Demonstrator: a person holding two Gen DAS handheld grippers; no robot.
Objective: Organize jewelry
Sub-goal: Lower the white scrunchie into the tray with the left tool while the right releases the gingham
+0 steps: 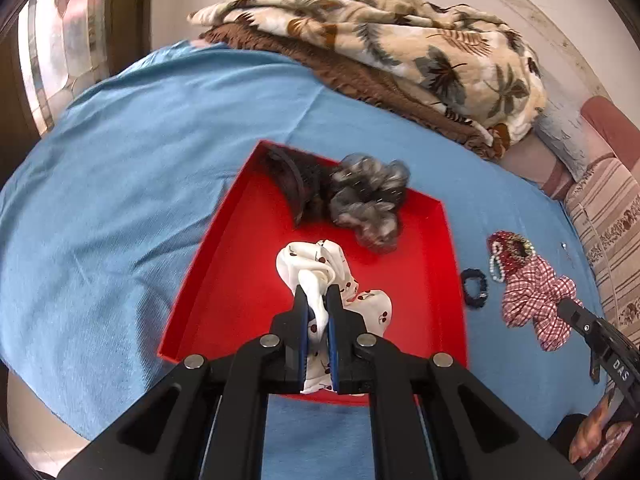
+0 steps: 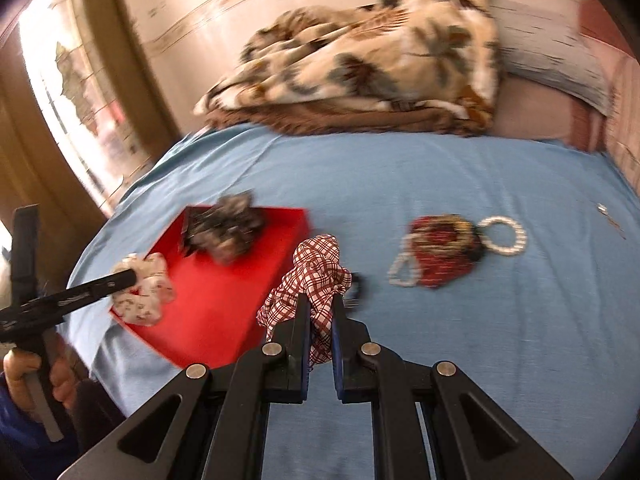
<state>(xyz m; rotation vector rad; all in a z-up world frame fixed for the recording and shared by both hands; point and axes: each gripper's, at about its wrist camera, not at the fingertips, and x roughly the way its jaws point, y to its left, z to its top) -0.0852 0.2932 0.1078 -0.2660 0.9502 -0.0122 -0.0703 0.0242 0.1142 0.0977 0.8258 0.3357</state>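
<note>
Left tongs (image 1: 317, 292) clamped on white cherry-print scrunchie (image 1: 344, 280), held over red tray (image 1: 240, 280). Grey scrunchie (image 1: 370, 200) in the tray beyond them. Right tongs (image 2: 320, 304) pinch checked scrunchie (image 2: 316, 272) above blue bedsheet (image 2: 440, 340), just right of the tray. Bead bracelets (image 2: 504, 236) lie further right.

Daylight streaming from window (image 1: 60, 48) at left, glass blowing out in glare. Left wrist view staying sharp; right wrist view smearing with motion blur. Fisheye bending edges, corners vignetting black.

Blue-sheeted bed (image 1: 120, 160) bears red tray (image 1: 224, 280), pouch (image 2: 440, 252), blanket (image 1: 380, 40)
</note>
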